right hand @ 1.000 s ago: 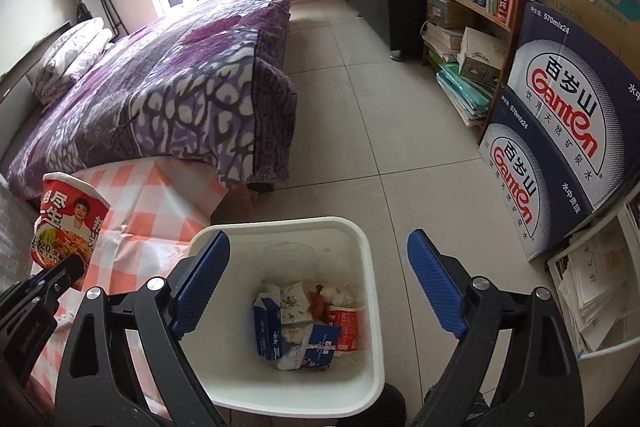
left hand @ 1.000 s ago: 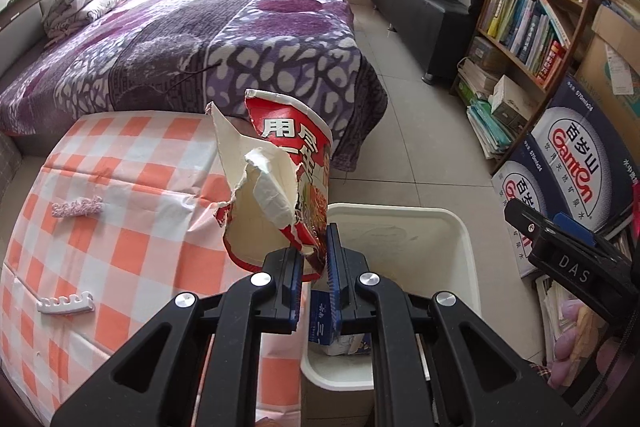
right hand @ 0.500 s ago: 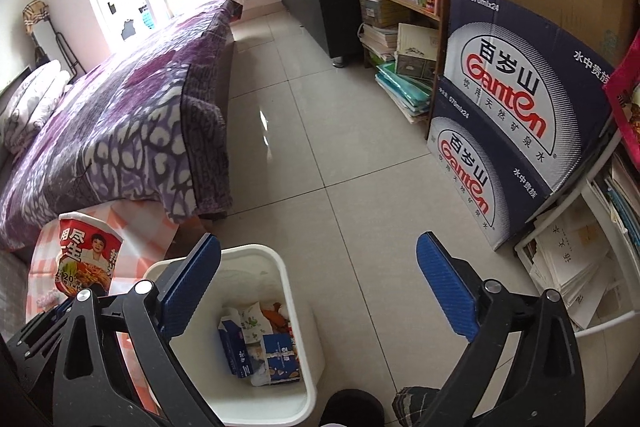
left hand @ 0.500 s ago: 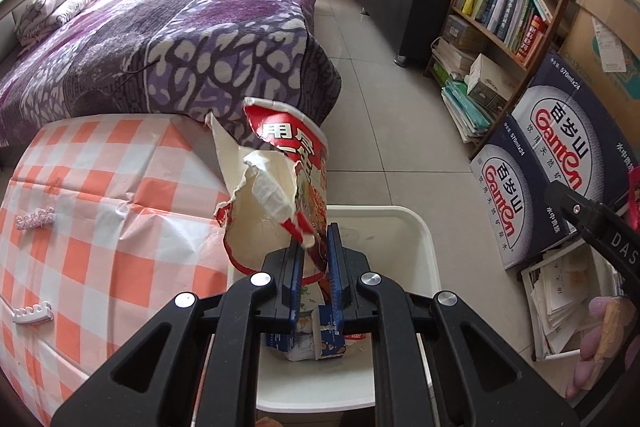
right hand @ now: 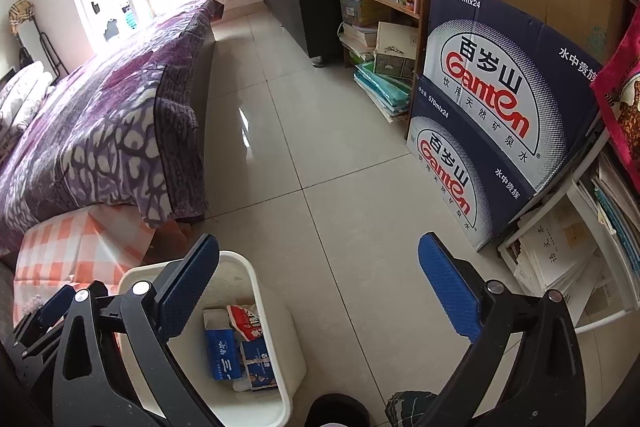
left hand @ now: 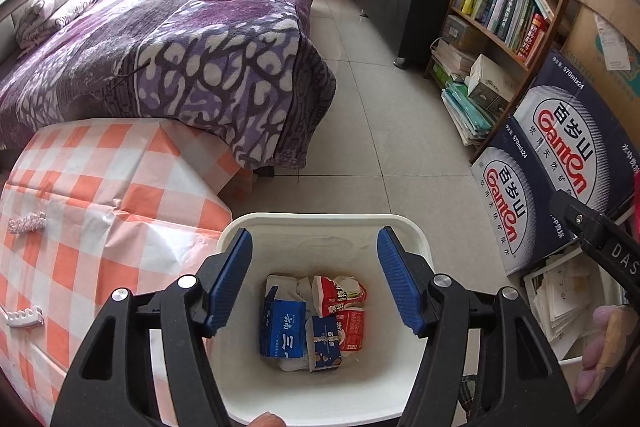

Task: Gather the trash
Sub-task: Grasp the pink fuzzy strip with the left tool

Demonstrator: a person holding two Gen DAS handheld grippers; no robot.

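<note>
White bin (left hand: 416, 239): left claw (left hand: 314, 281) above, gaping.

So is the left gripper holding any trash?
No, the left gripper is open and empty above the white bin, with the red wrapper lying inside.

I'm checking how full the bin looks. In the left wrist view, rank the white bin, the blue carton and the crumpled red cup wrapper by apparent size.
1. white bin
2. blue carton
3. crumpled red cup wrapper
The carton and wrapper look close in size; the wrapper is crumpled and partly buried, so that order is unsure.
</note>
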